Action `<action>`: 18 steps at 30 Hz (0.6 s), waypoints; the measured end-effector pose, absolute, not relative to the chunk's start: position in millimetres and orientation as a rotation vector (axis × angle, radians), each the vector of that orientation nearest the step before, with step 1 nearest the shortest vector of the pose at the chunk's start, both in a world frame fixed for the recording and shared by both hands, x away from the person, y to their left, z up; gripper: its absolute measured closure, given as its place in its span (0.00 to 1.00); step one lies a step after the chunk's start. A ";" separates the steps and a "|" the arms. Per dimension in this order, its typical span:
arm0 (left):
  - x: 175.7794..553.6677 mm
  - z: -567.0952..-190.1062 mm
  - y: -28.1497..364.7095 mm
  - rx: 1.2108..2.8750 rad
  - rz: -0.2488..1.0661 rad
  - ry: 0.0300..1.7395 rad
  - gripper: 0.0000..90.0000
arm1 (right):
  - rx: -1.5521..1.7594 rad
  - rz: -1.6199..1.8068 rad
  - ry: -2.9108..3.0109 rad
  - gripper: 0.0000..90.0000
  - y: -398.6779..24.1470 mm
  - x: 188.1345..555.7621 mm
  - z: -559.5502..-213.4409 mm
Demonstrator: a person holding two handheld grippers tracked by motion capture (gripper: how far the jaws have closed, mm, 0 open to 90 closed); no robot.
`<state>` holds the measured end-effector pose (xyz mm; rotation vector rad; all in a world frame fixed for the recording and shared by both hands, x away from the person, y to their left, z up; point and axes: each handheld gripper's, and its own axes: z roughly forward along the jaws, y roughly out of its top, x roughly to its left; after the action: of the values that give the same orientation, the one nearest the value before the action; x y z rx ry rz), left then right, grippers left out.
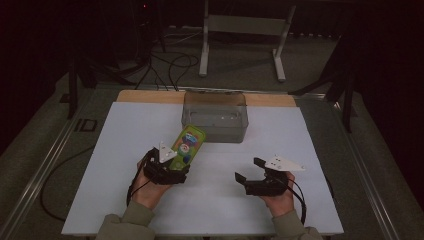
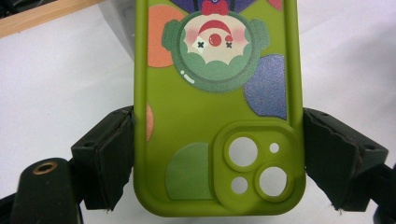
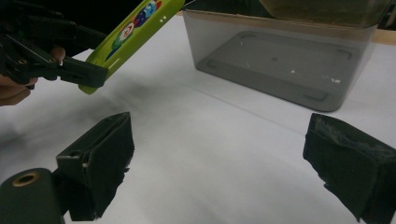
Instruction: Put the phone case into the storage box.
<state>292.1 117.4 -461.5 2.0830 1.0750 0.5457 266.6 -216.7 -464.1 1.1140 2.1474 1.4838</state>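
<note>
Left fingers [image 2: 218,154] clamped on green case [image 2: 217,107] near camera end, right fingers [image 3: 224,163] apart. Best kept level, tipped gently into bin [image 1: 215,117].

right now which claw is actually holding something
The left claw: its jaws are shut on the sides of the green phone case, lifted off the white table. The right claw stands open with nothing in it.

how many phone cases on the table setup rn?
1. A green silicone phone case with a clown print, clamped at its camera end by the left gripper, raised near the clear plastic bin.
</note>
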 end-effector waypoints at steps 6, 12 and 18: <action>290.8 -460.6 118.9 2.062 0.563 1.077 0.18 | 1.112 1.502 2.144 0.09 -211.1 267.7 -462.6; 289.4 -459.7 119.1 2.051 0.569 1.077 0.18 | 1.119 1.515 2.145 0.09 -205.3 269.0 -460.8; 288.0 -457.6 119.2 2.034 0.577 1.077 0.18 | 1.109 1.530 2.152 0.09 -196.3 271.3 -457.4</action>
<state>288.0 119.2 -457.6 2.0343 1.0770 0.5770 271.3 -196.3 -457.4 1.1086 2.1519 1.5300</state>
